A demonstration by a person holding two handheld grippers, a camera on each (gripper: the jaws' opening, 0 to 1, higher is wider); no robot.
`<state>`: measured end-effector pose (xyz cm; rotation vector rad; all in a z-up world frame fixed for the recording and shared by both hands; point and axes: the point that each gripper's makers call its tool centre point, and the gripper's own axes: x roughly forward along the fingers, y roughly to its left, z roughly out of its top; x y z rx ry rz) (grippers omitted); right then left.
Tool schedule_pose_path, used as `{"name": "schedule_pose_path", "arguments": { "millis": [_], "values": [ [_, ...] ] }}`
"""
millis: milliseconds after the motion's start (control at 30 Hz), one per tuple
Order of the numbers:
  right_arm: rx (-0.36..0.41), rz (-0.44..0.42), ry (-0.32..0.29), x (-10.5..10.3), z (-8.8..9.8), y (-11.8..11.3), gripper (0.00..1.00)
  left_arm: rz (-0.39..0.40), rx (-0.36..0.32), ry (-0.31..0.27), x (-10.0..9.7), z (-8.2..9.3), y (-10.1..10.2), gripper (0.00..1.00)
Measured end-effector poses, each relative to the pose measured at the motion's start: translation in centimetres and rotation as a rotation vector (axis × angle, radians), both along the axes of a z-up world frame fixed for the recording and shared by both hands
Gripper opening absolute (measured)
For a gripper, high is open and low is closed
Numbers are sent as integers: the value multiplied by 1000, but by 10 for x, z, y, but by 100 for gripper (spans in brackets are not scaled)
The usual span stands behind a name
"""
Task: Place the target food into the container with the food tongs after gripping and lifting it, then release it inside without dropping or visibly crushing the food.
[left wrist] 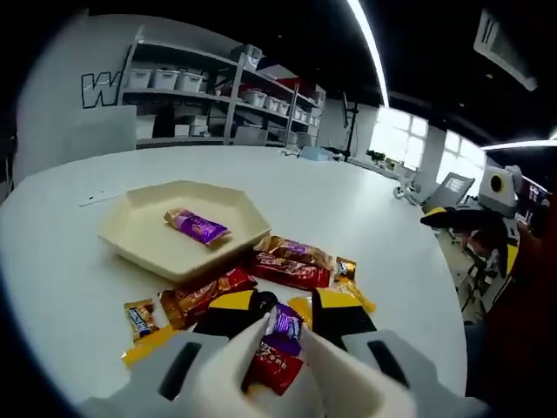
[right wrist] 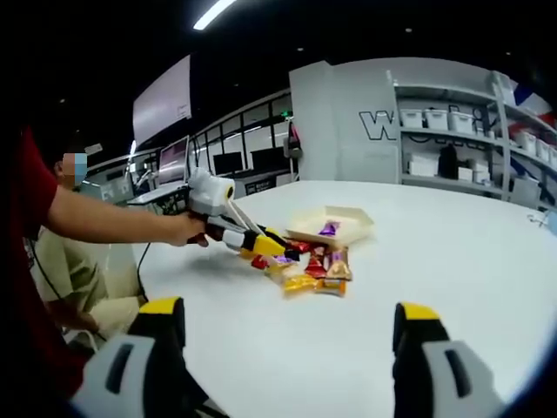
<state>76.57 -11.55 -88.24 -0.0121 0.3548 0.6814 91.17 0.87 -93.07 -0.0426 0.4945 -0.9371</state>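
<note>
A: Left gripper view: the left hand-held gripper (left wrist: 283,335) works white food tongs (left wrist: 261,370) over a scatter of wrapped candies on the white counter (left wrist: 365,218). What do the tongs have?

B: A purple-wrapped candy (left wrist: 285,320) sits between the tong tips, low over the pile, just above a red candy (left wrist: 271,366). The yellow-tipped jaws are drawn in on the tongs' arms. Whether the candy is truly pinched, I cannot tell.

A: And the cream tray (left wrist: 144,231)?

B: One purple candy (left wrist: 198,227) already lies inside. By my judgement one placement is done, another is at the gripping stage, and lifting, carrying and releasing remain.

A: The count outside the tray?

B: Roughly seven: two long red bars, a small blue-and-orange piece, a yellow one, an orange one at the right, plus the purple and red by the tips. Overlaps make that approximate.

A: Right gripper view?

B: The right hand-held gripper (right wrist: 287,335) hangs well back from the pile, jaws spread wide, holding nothing. Across the counter a person's hand (right wrist: 193,231) holds the other gripper over the candies beside the tray.
</note>
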Motion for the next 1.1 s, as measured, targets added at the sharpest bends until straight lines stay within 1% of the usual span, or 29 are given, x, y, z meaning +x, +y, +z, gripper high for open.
{"name": "schedule_pose_path", "arguments": {
  "millis": [67, 133, 200, 333, 367, 400, 433, 467, 500, 567, 600, 633, 667, 700, 733, 767, 800, 833, 867, 933, 967, 1000, 1033, 1067, 1100],
  "values": [
    [5, -2, -1, 0, 1, 0, 99, -4, 6, -20, -1, 0, 0, 21],
    [6, -5, -3, 1, 2, -1, 99, 12, 22, -44, 1, 0, -1, 19],
    [8, -8, -6, 1, 3, -2, 99, 4, 35, -66, 1, 0, -2, 18],
    [1, -5, -6, 1, 2, -1, 99, 19, 33, -61, 1, 1, 1, 18],
    [1, -2, -6, 0, 2, 0, 99, 23, 29, -52, 1, 2, 2, 18],
    [3, -1, -6, 0, 3, 0, 99, 31, 17, -65, 2, 7, 3, 18],
    [4, -1, -6, 0, 3, 0, 99, 33, 7, -60, 2, 9, 3, 18],
    [4, -1, -6, 0, 3, 0, 99, 44, -7, -81, 3, 16, 3, 18],
    [5, -2, -5, 0, 3, 0, 99, 43, -8, -97, 4, 20, 4, 19],
    [2, -2, -4, 0, 2, 0, 99, 35, -41, -86, 2, 25, 2, 19],
    [1, -1, -6, 0, 3, 0, 99, 37, -37, -117, 4, 28, 3, 19],
    [1, -1, -6, 0, 3, 0, 99, 30, -32, -117, 3, 28, 2, 19],
    [2, -2, -8, 0, 3, 1, 99, 19, -38, -90, -1, 27, 0, 19],
    [3, -2, -8, 0, 3, 1, 99, 2, -7, -151, -2, 29, 0, 19],
    [4, -2, -6, 0, 3, 1, 99, 4, 1, -162, -2, 28, 0, 19],
    [3, -3, -1, 0, 1, 1, 99, 12, 0, -145, -3, 27, 1, 19],
    [2, -4, 0, -1, 0, 0, 99, 15, 0, -160, -2, 28, 2, 19],
    [0, -4, 1, -1, -1, 0, 99, 8, -4, -191, -1, 31, 2, 19],
    [-1, -2, 3, -1, -1, 1, 99, 28, 4, -182, 1, 31, 6, 19],
    [0, -2, 1, -2, -1, 0, 99, 45, -5, -168, 3, 33, 9, 19],
    [1, -2, 1, -2, -1, 0, 99, 53, 4, -178, 5, 33, 10, 19],
    [2, -2, 3, -3, -1, 0, 99, 61, 28, -215, 9, 35, 14, 19],
    [-1, -3, 3, -3, -1, -1, 99, 54, 14, -194, 7, 36, 12, 19],
    [-5, -3, 1, -3, -2, -1, 99, 70, -12, -134, 5, 35, 12, 19],
    [-7, -3, 0, -3, -2, -1, 98, 64, -32, -107, 3, 36, 10, 19]
  ]
}}
